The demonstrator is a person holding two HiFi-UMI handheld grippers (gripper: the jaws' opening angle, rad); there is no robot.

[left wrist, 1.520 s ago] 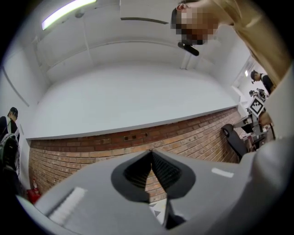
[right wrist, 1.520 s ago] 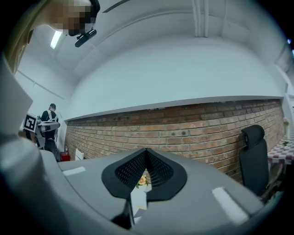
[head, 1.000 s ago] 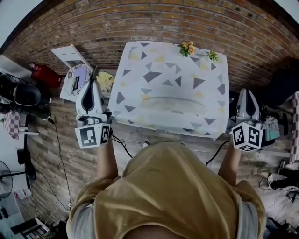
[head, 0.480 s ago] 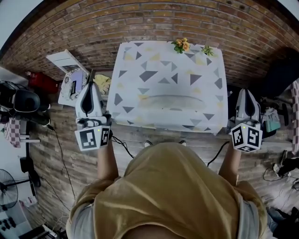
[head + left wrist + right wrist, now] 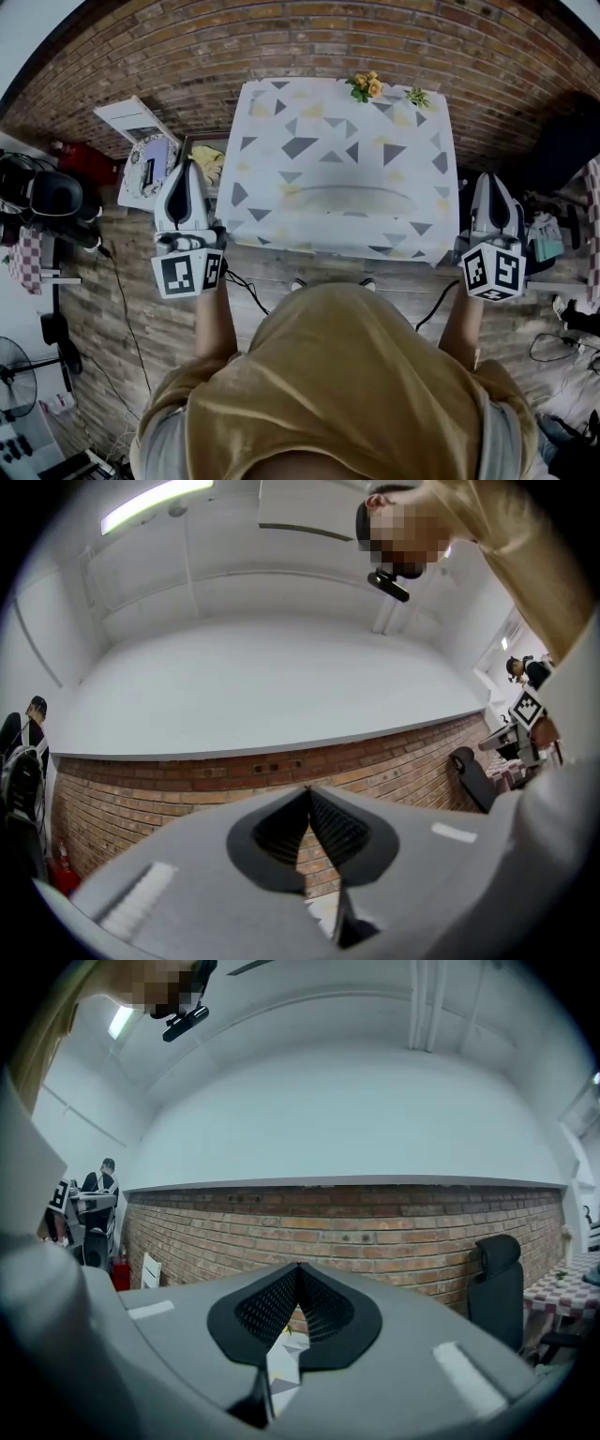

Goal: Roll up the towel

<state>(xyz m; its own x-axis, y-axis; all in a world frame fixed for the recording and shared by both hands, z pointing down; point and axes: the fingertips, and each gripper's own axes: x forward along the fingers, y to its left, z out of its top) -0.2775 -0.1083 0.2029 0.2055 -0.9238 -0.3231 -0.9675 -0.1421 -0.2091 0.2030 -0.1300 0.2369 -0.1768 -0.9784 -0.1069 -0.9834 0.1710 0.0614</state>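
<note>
Both pairs of fingers clenched, tip to tip, with nothing between them: left gripper off the near left corner of the table, right gripper off the near right corner, neither touching it.

Towel read as the long pale grey strip lying crosswise on the middle of the patterned cloth. Too faint to settle whether it is a finished roll or a flat folded band, so fits either a done job or one yet to do.

Risks, as judged: pinching the cloth along with the towel, since the two are close in tone and lie flush; dragging that cloth and tipping the flowers at the far edge; a skewed roll if one side runs ahead.

Only from the head view: table, strip and both grippers together. Only from the left gripper view: its closed fingers against the brick wall, aimed above the table. Only from the right gripper view: its shut fingers, a sliver of cloth below them and an office chair
</note>
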